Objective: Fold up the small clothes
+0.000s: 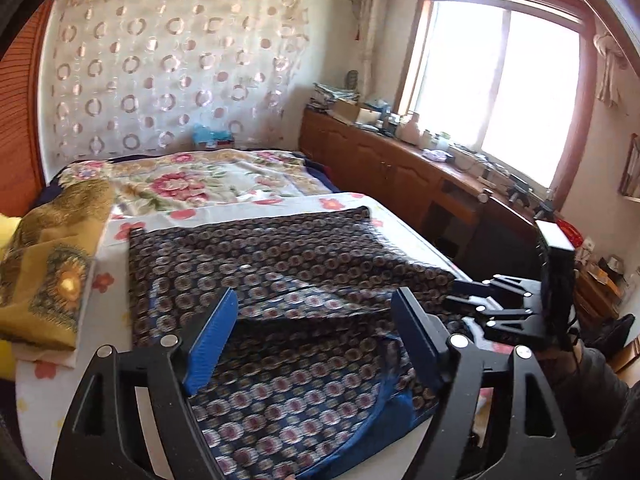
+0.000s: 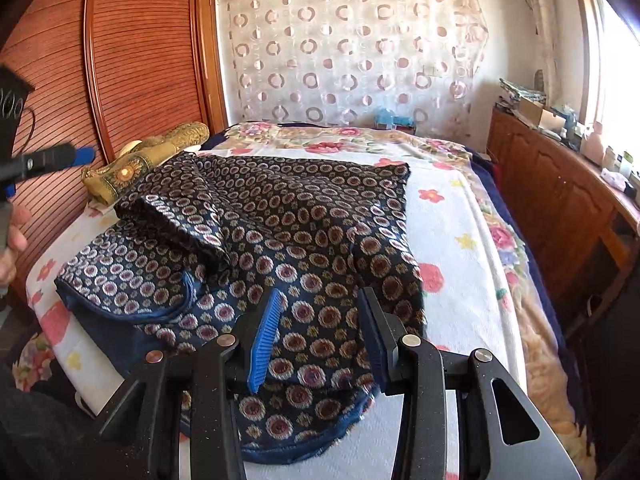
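A dark navy garment (image 1: 280, 264) with a circle-flower pattern and blue trim lies spread on the bed, one side folded over itself; it also shows in the right wrist view (image 2: 288, 224). My left gripper (image 1: 312, 320) is open above the garment's near part, empty. My right gripper (image 2: 320, 320) is open over the garment's near right edge, empty. The right gripper also shows at the right of the left wrist view (image 1: 500, 300). The left gripper's blue-tipped finger shows at the left edge of the right wrist view (image 2: 60, 158).
The bed has a white flowered cover (image 2: 460, 240). A folded yellow-brown cloth (image 1: 48, 264) lies at the bed's left. A wooden cabinet (image 1: 380, 168) with clutter runs along the right under the window. A slatted wooden panel (image 2: 120, 60) stands left.
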`<action>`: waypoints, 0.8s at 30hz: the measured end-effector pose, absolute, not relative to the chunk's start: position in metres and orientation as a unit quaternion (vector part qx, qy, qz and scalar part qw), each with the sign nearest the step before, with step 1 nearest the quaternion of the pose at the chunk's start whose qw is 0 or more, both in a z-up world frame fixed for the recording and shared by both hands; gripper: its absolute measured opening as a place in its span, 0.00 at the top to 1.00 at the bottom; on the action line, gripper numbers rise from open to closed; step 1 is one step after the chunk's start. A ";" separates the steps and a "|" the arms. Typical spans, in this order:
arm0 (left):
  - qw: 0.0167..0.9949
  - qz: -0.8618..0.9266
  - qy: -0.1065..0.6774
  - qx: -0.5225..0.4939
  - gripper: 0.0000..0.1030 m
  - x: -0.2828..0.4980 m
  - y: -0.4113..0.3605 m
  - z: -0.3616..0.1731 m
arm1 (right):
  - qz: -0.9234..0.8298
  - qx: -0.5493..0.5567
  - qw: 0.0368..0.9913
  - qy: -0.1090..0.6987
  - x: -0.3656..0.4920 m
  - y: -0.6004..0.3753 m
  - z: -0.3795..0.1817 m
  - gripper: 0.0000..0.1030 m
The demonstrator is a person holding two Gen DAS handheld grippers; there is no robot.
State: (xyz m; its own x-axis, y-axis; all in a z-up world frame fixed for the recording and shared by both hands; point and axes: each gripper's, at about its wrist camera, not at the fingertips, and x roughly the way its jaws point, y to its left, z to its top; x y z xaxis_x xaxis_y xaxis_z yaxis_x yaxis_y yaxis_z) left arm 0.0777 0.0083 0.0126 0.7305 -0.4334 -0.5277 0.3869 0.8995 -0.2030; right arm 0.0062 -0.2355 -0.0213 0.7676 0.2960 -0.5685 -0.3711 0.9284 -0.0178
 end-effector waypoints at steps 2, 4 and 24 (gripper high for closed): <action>0.937 -0.193 0.289 -0.037 0.23 0.074 0.022 0.007 | 0.184 -0.068 0.936 0.292 0.009 -0.231 -0.019 0.60; 0.942 -0.169 0.287 -0.035 0.23 0.071 0.034 0.002 | 0.195 -0.074 0.934 0.292 0.015 -0.222 -0.017 0.60; 0.951 -0.096 0.290 -0.046 0.23 0.065 0.076 -0.032 | 0.265 -0.197 0.876 0.351 0.096 -0.104 -0.042 0.50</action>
State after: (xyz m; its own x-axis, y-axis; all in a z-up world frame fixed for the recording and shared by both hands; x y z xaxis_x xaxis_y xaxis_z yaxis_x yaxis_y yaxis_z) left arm 0.0648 0.0764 -0.0317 0.8130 -0.2102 -0.5430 0.1566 0.9771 -0.1437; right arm 0.0958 -0.1035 -0.0423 0.6130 0.3259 -0.7197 -0.6022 0.7824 -0.1586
